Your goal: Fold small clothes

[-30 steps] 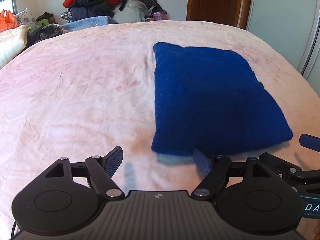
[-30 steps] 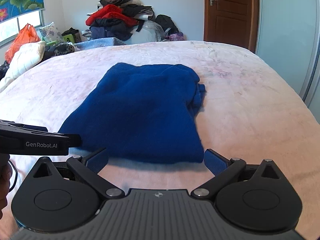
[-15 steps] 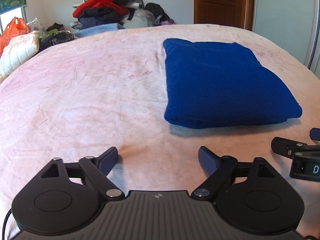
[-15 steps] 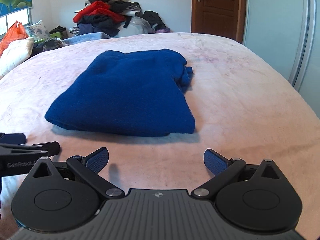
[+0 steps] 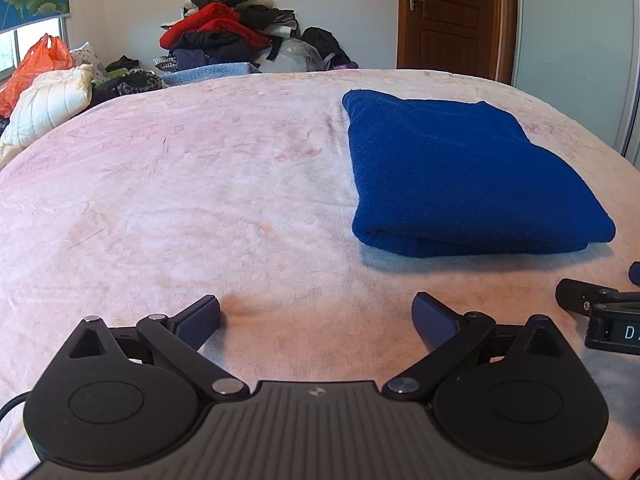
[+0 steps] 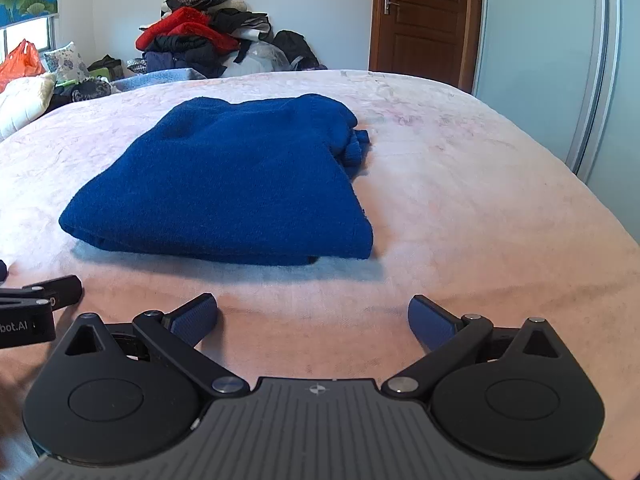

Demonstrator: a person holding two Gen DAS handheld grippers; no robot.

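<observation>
The blue sweater (image 5: 460,176) lies folded into a thick rectangle on the pink bed cover (image 5: 180,200), and no finger touches it. A second ago both grippers were at its near edge, the left one with its right finger against the hem; now both have drawn back and the garment rests alone. I judge from this that the last fold is done and released, so this piece is close to finished.

Nearest to the camera, the left gripper (image 5: 316,314) has its jaws opening to their widest, with only bare cover between the fingers (image 5: 198,316). The right gripper (image 6: 312,314) also stands wide and empty.

In the left wrist view the sweater is at about 1 o'clock from the fingers, a little apart. In the right wrist view it is at about 11 o'clock, near. One sleeve end sticks out at its far right corner.

Far at 12 o'clock, a pile of clothes (image 5: 232,28) waits by the wall, beside a brown door (image 5: 444,16).
</observation>
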